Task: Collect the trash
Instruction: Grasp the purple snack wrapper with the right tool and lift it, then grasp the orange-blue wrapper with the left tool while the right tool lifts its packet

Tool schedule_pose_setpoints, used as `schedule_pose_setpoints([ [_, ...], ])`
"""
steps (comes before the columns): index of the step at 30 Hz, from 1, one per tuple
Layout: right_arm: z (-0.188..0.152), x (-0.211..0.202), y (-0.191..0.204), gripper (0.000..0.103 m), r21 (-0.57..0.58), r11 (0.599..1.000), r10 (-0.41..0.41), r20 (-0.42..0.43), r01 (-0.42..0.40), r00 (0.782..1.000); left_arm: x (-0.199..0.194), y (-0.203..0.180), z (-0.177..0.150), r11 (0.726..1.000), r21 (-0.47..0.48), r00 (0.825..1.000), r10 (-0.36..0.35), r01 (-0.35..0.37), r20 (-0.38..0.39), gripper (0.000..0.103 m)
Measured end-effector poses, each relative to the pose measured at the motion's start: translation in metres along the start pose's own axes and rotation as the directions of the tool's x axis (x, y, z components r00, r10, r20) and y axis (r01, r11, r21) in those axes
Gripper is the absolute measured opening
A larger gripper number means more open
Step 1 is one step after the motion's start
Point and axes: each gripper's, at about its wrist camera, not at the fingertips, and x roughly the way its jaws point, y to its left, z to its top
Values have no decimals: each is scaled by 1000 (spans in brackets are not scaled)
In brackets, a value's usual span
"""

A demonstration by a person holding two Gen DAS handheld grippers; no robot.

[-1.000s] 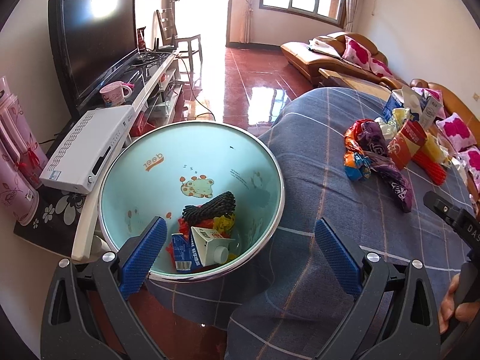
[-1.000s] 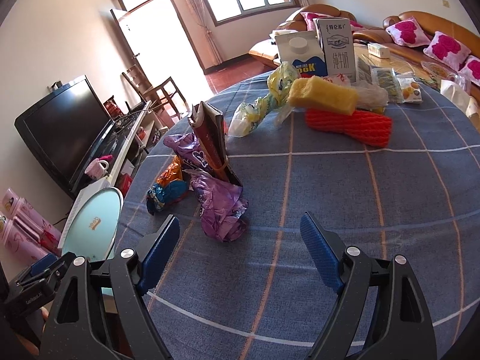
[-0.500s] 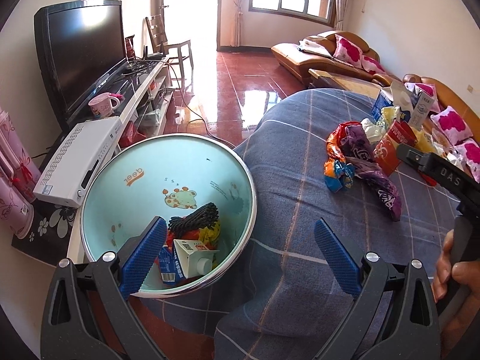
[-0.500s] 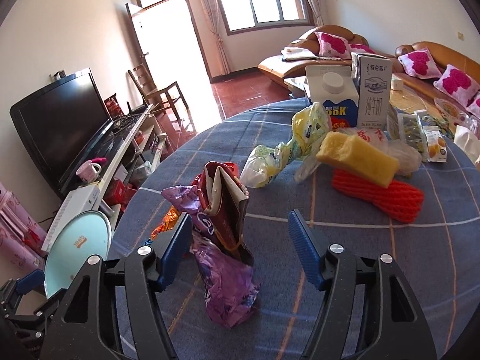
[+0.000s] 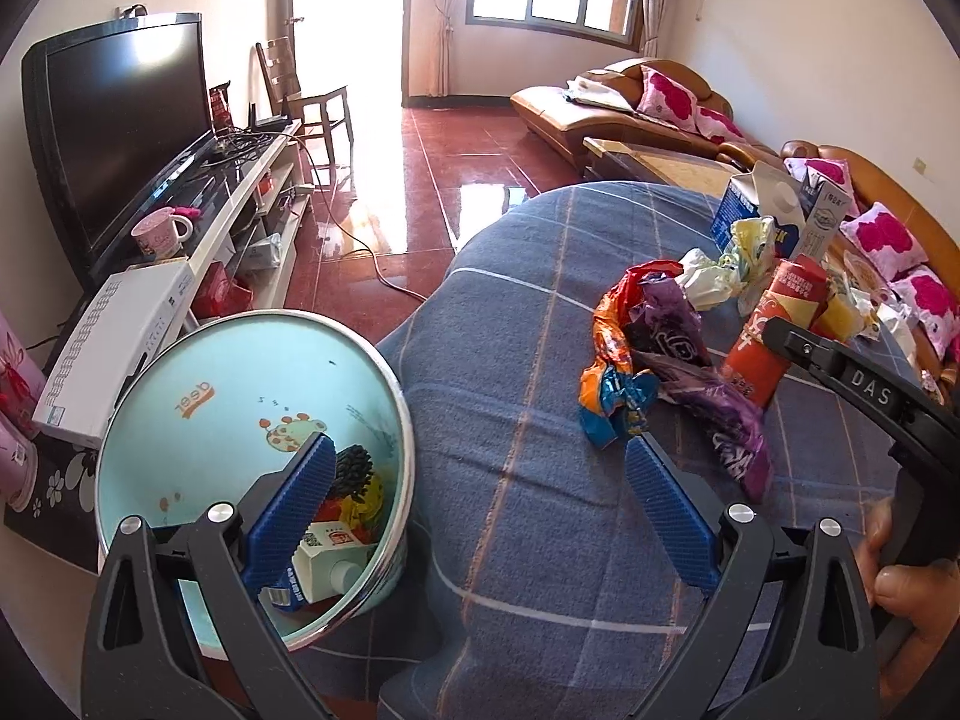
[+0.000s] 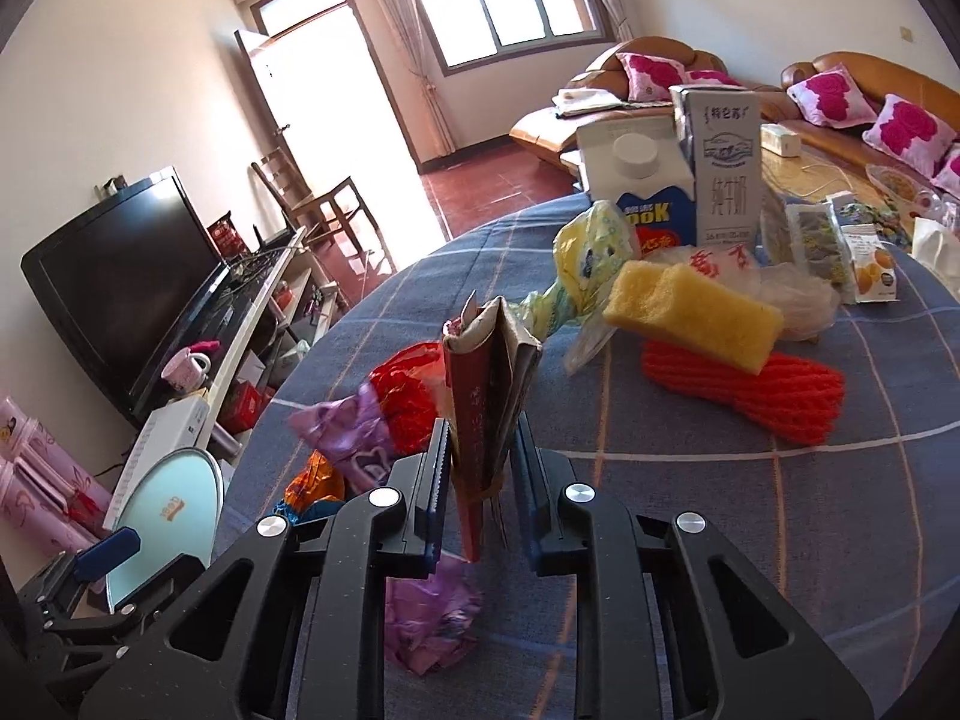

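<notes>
The right tongs (image 6: pixel 480 468) are clenched on a flattened red carton (image 6: pixel 486 384), which stands upright between the blue pads above a purple wrapper (image 6: pixel 429 624) on the blue checked counter (image 6: pixel 750 516). Just left of the carton lie a red bag (image 6: pixel 408 390) and an orange wrapper (image 6: pixel 315 480). Farther off on the right sit a yellow sponge (image 6: pixel 690 315) resting on an orange net (image 6: pixel 774 390), with two milk cartons (image 6: pixel 654 192) standing behind them. The left tongs (image 5: pixel 480 516) are released, their pads wide apart, hovering over the near left edge of the counter. Beside that edge, lower on the left, stands the pale blue bin (image 5: pixel 228 396), already holding a small milk box (image 5: pixel 330 558), a black net and bits of red and yellow rubbish. A hand (image 5: pixel 912 588) grips the handle of the right tongs at the near right.
</notes>
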Motion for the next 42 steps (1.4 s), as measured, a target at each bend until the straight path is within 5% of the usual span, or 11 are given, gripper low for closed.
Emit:
schedule_pose_setpoints([
  [14, -6, -25, -49, 21, 52, 998, -46, 27, 44, 999, 61, -50, 19, 998, 54, 998, -12, 15, -59, 71],
  [19, -9, -22, -50, 21, 58, 998, -34, 17, 33, 999, 72, -61, 21, 995, 94, 998, 31, -25, -63, 53],
  [21, -10, -21, -50, 21, 61, 998, -34, 15, 33, 999, 71, -61, 22, 995, 99, 998, 8, -3, -56, 28],
  [27, -13, -28, -49, 21, 63, 997, -45, 28, 43, 999, 63, -58, 22, 996, 86, 999, -15, 19, -43, 23],
  [42, -21, -57, -32, 21, 55, 997, -53, 65, 50, 996, -23, -22, 40, 999, 36, 988, -10, 5, 156, 23],
])
